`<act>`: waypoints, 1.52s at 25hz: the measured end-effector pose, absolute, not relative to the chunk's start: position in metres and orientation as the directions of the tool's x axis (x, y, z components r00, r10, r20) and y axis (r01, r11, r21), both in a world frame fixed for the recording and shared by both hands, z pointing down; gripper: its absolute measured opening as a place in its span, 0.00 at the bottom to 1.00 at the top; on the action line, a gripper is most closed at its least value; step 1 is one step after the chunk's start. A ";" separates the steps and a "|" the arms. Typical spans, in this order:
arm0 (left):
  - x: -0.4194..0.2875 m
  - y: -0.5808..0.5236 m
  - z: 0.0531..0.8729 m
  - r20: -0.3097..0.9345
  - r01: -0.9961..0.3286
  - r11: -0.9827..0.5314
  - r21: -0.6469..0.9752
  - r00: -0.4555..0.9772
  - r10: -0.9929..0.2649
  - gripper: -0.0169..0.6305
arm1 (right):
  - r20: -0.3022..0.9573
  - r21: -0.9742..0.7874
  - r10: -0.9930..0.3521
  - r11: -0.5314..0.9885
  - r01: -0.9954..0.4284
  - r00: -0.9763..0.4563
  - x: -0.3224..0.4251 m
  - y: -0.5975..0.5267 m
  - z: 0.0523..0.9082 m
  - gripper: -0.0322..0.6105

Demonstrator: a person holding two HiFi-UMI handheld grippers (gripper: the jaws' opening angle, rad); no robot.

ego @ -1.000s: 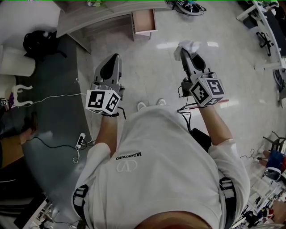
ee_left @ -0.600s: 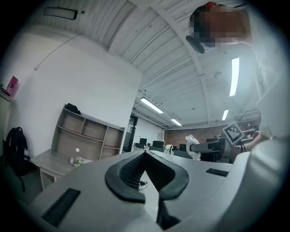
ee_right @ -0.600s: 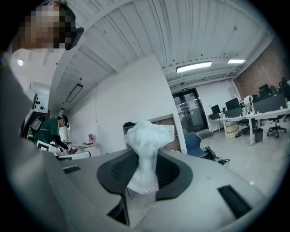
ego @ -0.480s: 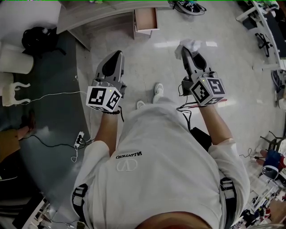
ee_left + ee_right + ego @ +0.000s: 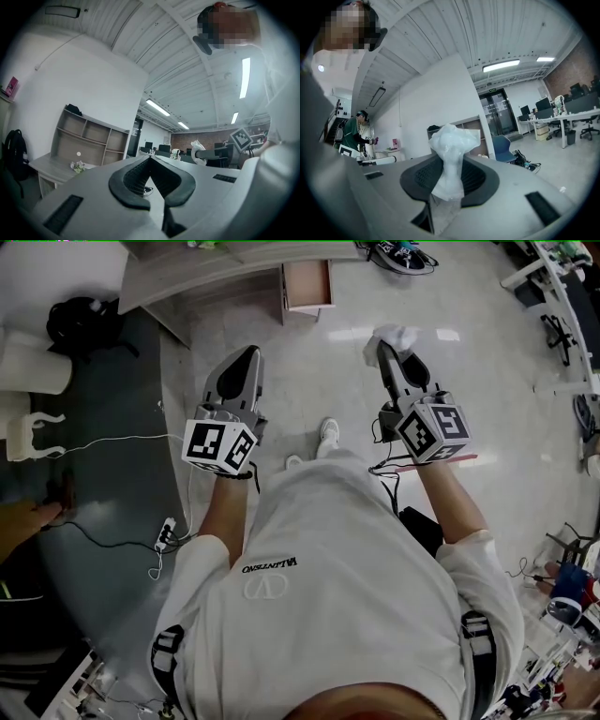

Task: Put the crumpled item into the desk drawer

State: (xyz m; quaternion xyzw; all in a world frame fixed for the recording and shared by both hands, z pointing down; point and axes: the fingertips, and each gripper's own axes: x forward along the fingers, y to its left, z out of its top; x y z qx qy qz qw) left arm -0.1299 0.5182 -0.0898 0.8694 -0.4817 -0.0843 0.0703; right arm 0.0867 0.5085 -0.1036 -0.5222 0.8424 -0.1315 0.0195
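one shoe (image 5: 327, 430) stepped forward. right gripper (image 5: 382, 347) pinches crumpled item (image 5: 395, 336); left gripper (image 5: 247, 355) jaws together, empty. best: hold pinch until over drawer (image 5: 307, 284).

The white crumpled item (image 5: 396, 336) sticks up, pinched in the right gripper (image 5: 384, 348). The desk drawer (image 5: 307, 285) stands open, far off, a bit left.

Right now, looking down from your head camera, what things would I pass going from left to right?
Black backpack → left tool → open desk drawer → right tool, pinching the crumpled white wad.
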 end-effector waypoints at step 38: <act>-0.020 0.355 -0.055 0.031 -0.897 -0.407 0.174 0.418 -0.908 0.03 | 0.131 -0.350 -0.814 0.496 -0.794 -0.566 0.191 0.319 -0.055 0.21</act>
